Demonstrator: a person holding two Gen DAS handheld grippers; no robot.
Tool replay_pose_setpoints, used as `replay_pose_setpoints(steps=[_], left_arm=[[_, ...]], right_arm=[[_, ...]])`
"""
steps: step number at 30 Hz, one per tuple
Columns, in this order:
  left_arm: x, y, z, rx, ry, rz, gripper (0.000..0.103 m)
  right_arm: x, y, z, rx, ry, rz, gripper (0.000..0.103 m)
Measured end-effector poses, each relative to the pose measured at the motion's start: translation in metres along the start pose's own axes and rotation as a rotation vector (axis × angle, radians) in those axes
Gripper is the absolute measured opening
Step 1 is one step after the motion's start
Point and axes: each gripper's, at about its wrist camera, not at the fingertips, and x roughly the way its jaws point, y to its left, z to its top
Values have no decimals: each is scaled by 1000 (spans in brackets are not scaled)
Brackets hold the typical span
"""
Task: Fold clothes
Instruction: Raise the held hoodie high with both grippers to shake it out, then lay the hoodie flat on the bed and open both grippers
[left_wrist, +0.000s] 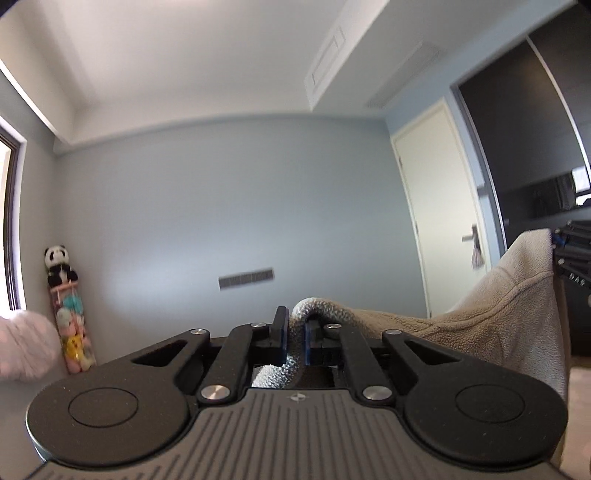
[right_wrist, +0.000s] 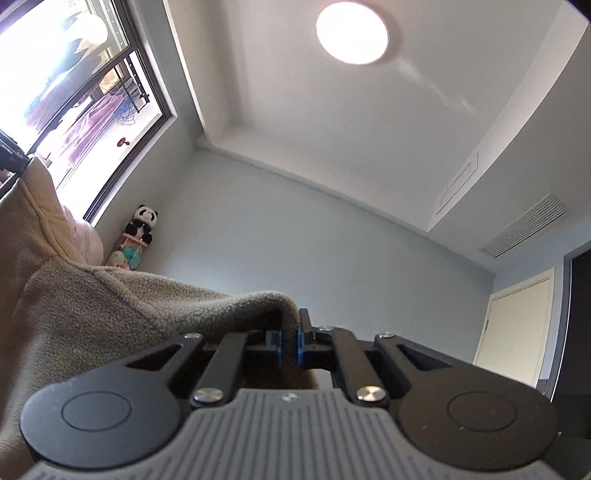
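You are holding a beige fleece garment (left_wrist: 509, 306) up in the air, stretched between the two grippers, with both cameras tilted toward the wall and ceiling. Held this way, the cloth hangs free under its own weight, which lets it straighten for a fold. No table or bed shows in either view, so you cannot tell what lies beneath it.

The left gripper (left_wrist: 294, 334) has its jaws pinching a ribbed edge of the garment, probably a cuff or hem. The right gripper (right_wrist: 290, 338) has its jaws pressed onto a fold of plain fleece edge. A seam runs across the cloth between the two grips, and that span sags a little.

A panda toy (left_wrist: 59, 263) stands in the far corner.
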Motion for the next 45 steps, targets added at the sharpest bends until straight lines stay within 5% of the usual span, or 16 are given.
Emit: replay_pose_setpoints(steps=[3, 7, 13, 22, 29, 34, 38, 40, 42, 45], left_arm=[[-7, 6, 12, -1, -63, -3, 5], [27, 8, -5, -6, 6, -3, 5], [102, 15, -50, -30, 160, -6, 5], [278, 3, -138, -43, 420, 13, 5], [376, 7, -218, -100, 574, 26, 5], [398, 31, -285, -184, 722, 14, 8], [394, 44, -326, -186, 832, 30, 12], [386, 50, -338, -184, 867, 33, 21], [376, 51, -342, -210, 894, 22, 43], [355, 48, -342, -217, 918, 8, 47]], right_arm=[[-5, -8, 29, 18, -23, -28, 8], [11, -10, 29, 53, 41, -27, 9], [78, 20, -55, 58, 217, 13, 9], [202, 51, -185, 138, 547, 95, 9], [277, 88, -282, 129, 707, 113, 9], [302, 111, -341, 125, 798, 157, 12], [307, 129, -373, 88, 852, 176, 42], [310, 132, -383, 94, 893, 181, 45], [308, 128, -391, 126, 932, 181, 49], [290, 120, -399, 166, 975, 168, 51]])
